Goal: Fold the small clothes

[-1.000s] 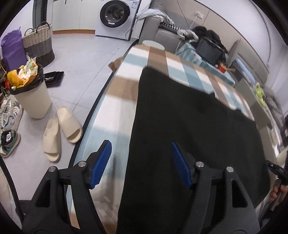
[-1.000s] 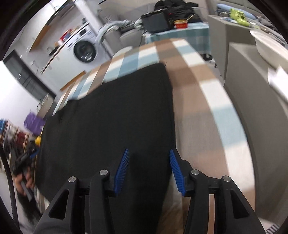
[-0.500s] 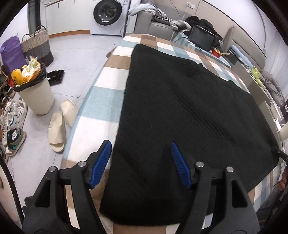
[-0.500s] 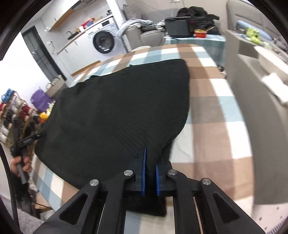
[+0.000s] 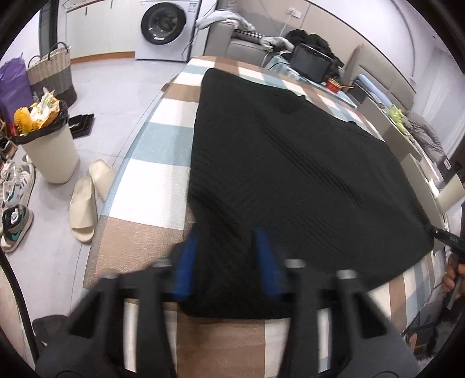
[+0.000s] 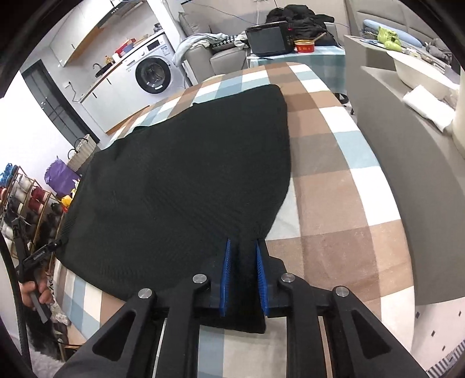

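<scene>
Where checked cloth [image 5: 162,139] covers the table, a washing machine [image 5: 164,27] stands behind.

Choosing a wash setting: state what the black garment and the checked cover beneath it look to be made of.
Black garment: apparently knitted fabric, matte; fine ribbed lines run across it, fibre unclear.
Checked cover: looks like soft, slightly fuzzy woven or fleece cloth, matte; brown, blue and white squares with a grainy nap.

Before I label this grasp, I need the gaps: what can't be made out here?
- Left gripper, left wrist view: motion blur; jaws closing over the black cloth, contact unclear.
- Cloth's near corner, right wrist view: covered by the right gripper, whose jaws are opening.
- Garment type: unclear.
</scene>
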Motion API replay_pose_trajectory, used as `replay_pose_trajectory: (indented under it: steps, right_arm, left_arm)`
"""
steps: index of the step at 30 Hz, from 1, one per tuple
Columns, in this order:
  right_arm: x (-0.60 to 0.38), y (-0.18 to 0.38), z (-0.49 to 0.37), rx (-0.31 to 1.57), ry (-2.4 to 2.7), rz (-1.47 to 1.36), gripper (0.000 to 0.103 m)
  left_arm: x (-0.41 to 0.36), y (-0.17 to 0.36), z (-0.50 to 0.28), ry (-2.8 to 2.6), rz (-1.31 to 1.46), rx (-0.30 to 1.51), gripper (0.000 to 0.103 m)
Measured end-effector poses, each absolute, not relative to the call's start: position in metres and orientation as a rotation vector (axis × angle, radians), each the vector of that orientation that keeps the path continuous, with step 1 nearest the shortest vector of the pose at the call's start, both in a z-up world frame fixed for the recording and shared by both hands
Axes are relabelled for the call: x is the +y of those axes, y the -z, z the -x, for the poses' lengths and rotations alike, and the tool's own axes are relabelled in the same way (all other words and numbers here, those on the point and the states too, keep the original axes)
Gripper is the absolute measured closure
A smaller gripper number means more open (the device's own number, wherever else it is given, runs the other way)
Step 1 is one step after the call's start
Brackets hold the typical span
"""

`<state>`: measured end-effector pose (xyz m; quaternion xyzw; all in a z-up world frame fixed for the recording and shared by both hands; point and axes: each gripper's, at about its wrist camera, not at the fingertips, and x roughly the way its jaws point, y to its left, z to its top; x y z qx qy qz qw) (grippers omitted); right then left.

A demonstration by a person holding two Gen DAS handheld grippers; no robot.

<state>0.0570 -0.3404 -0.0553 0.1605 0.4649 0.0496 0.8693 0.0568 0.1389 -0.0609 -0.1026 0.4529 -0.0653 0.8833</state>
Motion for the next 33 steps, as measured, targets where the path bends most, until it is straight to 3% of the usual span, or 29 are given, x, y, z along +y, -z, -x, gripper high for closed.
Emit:
replay_pose_trajectory:
  steps: [2,4,10,11,14,15,16,21,33]
  right_arm:
    - [-0.338,0.053,-0.058,0.946,-0.11,-0.325,0.097]
    - [-0.333,0.047,-0.056,0.926,-0.115,-0.303,0.098]
    - [-0.334,0.054,-0.054,0.986,-0.064,-0.264,0.098]
    - [-0.334,0.053,-0.054,0.977,-0.06,-0.264,0.097]
    - [-0.337,0.039,-0.049,0.917,-0.047,-0.293,0.086]
    - [-0.338,0.033,-0.046,0.885,-0.035,-0.299,0.082]
    - [-0.338,0.026,-0.043,0.859,-0.031,-0.305,0.074]
    - [-0.331,0.018,-0.038,0.85,-0.054,-0.301,0.06]
    - [-0.332,0.057,-0.02,0.946,-0.037,-0.448,0.055]
  left_arm:
    - [0.138,0.058,-0.053,0.137,0.215,0.92,0.086]
    - [0.137,0.053,-0.047,0.142,0.198,0.9,0.092]
    - [0.143,0.051,-0.034,0.142,0.221,0.916,0.09]
    - [0.143,0.051,-0.034,0.134,0.22,0.917,0.089]
    - [0.149,0.048,-0.027,0.086,0.233,0.927,0.07]
    - [0.152,0.047,-0.025,0.068,0.241,0.933,0.057]
    - [0.156,0.045,-0.022,0.048,0.257,0.928,0.051]
    - [0.169,0.043,-0.007,0.015,0.312,0.933,0.05]
    - [0.161,0.057,0.016,0.096,0.502,0.993,0.05]
